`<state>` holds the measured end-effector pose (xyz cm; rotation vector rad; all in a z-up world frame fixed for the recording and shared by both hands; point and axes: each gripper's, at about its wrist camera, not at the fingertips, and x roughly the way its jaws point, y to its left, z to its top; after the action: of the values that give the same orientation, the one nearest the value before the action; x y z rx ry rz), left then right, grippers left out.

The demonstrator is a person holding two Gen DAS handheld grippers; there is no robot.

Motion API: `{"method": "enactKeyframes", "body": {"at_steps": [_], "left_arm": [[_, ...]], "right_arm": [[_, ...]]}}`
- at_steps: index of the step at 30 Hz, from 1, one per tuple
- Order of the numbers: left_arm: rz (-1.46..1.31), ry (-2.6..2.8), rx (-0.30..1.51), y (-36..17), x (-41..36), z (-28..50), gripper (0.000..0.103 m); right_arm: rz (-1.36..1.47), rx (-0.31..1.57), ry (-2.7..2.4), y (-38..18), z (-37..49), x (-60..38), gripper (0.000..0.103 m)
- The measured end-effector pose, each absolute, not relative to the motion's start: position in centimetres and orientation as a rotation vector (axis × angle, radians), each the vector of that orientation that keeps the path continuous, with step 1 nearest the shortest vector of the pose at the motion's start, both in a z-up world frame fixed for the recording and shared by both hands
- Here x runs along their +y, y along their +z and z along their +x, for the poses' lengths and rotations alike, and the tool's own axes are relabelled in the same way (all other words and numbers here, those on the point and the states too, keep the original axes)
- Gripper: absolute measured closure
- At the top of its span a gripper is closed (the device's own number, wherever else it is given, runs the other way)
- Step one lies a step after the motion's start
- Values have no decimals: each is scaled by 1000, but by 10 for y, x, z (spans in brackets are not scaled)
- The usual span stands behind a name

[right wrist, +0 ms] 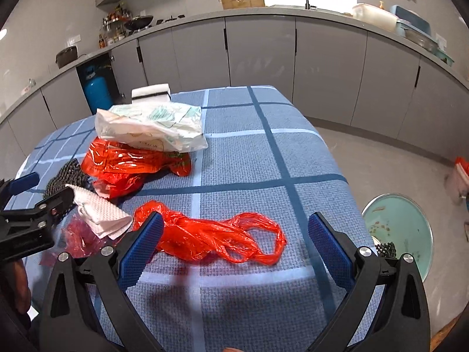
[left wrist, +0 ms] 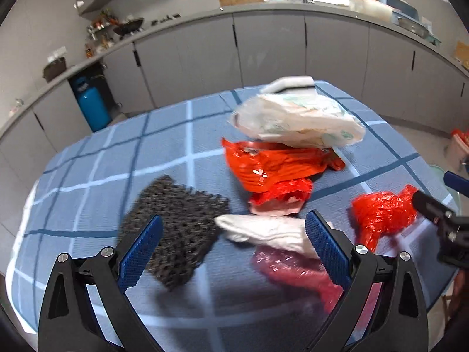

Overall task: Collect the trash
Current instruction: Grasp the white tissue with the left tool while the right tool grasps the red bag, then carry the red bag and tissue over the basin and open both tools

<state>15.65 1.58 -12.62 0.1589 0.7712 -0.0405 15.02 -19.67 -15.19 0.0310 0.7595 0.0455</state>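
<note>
trash: scattered over the checked cloth on the bench point(right wrist: 263, 152); a loose red bag point(right wrist: 217, 234) lies flat just ahead of the right hand-held gripper point(right wrist: 236, 234), and a white paper towel point(left wrist: 269, 231) lies just ahead of the left hand-held gripper point(left wrist: 234, 234).
right hand-held gripper: spread wide, holding nothing; its left pad sits over one end of the red bag, and the bag's looped handles trail toward the other pad.
left hand-held gripper: spread too, empty; a black mesh pad point(left wrist: 178, 228) lies by its left finger and a pink film wrapper point(left wrist: 293, 270) under its right.
pile beyond: a white printed bag point(right wrist: 152, 129) resting on a bigger red bag point(right wrist: 126, 164), farther ahead of both.
step in hand: we judge it to be the pick of the loose red bag.
how we do it well: we centre the bunched middle between the pads, come down until they brush the cloth, then close on the film only, not the cloth.
risk: thin plastic slips; a handle loop could drag.
bin: a lidded one point(right wrist: 401, 228) sits on the floor, to the right.
</note>
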Motion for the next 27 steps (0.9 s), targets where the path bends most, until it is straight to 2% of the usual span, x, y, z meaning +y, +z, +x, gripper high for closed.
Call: {"method": "enactKeyframes", "body": {"at_steps": [2,6,7,9,10,12,13,14,17,20,27], "left_arm": [[156,-66,799,-135,9,162,9],[135,-123,858,-148,2,167,37],[135,-127,858,-148,1,168,39],[130,-146,857,-148,0,167,57],[134,-147,855,-147,-1,167,60],[139,-159,849,-146,-3,167,75],[142,-161,847,-145,-3,167,78],[141,-164,848,-144,-3,167,80],[140,-168,841,-140,-1,167,84],[142,-161,811,-129,1,162,85],[146,-139,698,-90,6,150,85]], "right_arm": [[15,772,43,-157,153,-194,6],[12,807,53,-168,157,-193,6],[10,812,54,-171,158,-193,6],[12,828,62,-175,160,-193,7],[13,832,67,-176,161,-193,9],[11,855,90,-180,164,-191,27],[15,866,102,-182,165,-191,41],[18,873,110,-184,165,-190,46],[9,860,121,-182,162,-189,73],[9,838,127,-177,158,-189,84],[54,788,143,-160,150,-196,92]]}}
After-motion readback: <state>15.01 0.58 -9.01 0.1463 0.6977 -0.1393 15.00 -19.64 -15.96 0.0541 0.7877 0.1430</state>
